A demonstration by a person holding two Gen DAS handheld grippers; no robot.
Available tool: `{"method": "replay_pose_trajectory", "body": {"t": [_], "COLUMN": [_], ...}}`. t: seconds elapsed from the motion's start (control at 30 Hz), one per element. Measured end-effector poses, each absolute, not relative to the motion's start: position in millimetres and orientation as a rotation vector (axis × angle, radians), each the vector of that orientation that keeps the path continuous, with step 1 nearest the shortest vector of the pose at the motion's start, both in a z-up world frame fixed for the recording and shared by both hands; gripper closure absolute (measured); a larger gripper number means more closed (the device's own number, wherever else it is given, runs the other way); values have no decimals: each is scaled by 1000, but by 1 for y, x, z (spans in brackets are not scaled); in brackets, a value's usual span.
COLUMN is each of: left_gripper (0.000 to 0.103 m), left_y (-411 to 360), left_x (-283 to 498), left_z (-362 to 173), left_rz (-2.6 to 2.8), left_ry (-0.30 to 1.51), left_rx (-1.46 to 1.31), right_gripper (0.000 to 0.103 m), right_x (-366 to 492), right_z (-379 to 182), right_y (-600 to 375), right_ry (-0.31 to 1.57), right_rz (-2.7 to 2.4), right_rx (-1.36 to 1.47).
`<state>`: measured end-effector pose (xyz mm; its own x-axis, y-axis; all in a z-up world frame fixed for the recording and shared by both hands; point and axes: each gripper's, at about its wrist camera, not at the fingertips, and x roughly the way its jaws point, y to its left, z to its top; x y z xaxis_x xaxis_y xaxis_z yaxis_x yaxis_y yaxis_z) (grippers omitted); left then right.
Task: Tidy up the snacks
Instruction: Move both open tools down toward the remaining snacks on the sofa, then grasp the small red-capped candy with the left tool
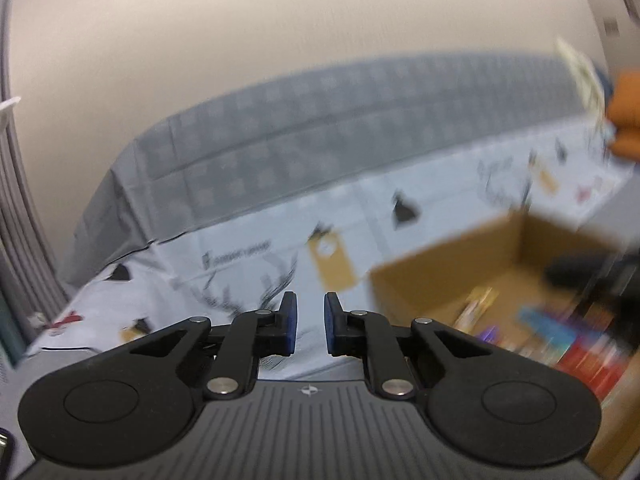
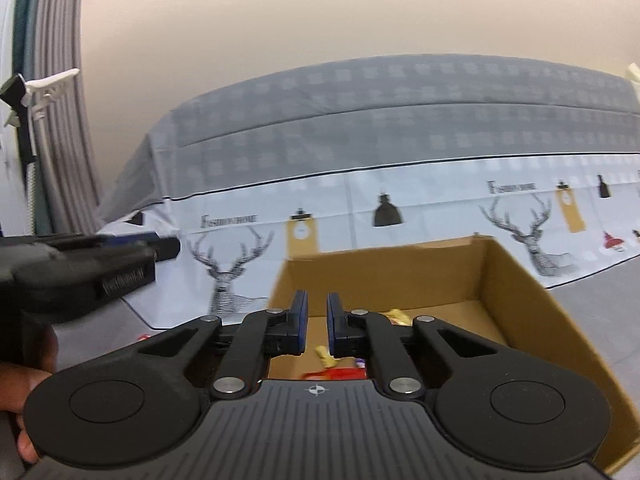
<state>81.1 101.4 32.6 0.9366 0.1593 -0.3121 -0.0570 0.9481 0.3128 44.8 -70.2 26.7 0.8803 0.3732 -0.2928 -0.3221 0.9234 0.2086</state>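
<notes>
we hold both grippers in front of a cloth [image 2: 420, 200] printed with deer and lamps, and no loose snack shows on it in either view, though only part of it is in sight. the open box [image 2: 516, 280] sits on the nearer edge of that surface, under and ahead of the right gripper [image 2: 317, 328], and off to the right in the left wrist view. the snacks [image 2: 340, 372] lie on its floor: red and yellow wrappers in the right view, and a blurred heap of red, blue and purple packs in the left one. so we judge the gathering mostly done, with tidying inside the box perhaps left; we cannot tell how neatly they lie. the left gripper [image 1: 311, 328] points at the cloth beside the box, its pads drawn near each other with a small gap and nothing between them. the right one's pads are all but together, also empty, over the box.
</notes>
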Motion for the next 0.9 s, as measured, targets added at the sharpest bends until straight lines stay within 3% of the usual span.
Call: {"method": "replay_pose_trajectory", "body": {"t": [0.4,0.47,0.5,0.6,0.7,0.77,0.8,0.83,0.9], "left_gripper": [85,69,52,46,46,59,77,83,85], "left_y": [229,236,239,243,253,262,271,273,282], "left_x": [147,155,158,167,171,174,175,174,171], "left_z": [-81,-88,-92,-104,-104,-100,-97,-94,-85], "left_rz": [487,490,474,396,395,382,372,380,389], "left_ry": [754,732,734,786,771,781,794,802,807], "left_rx": [318,362,379,398,367,263,191,149,57], "right_gripper": [91,91,91,91,91,91,91,91,91], "right_x": [50,51,52,57,62,64,65,67,69], "right_z": [22,21,20,19,18,17,16,15,13], "right_y": [-43,-37,-36,-33,-31,-30,-29,-28,-25], "right_ry": [413,415,419,432,438,442,445,449,457], "right_rz": [485,500,507,522,535,542,546,550,555], "right_rx": [194,174,172,170,164,158,156,153,144]}}
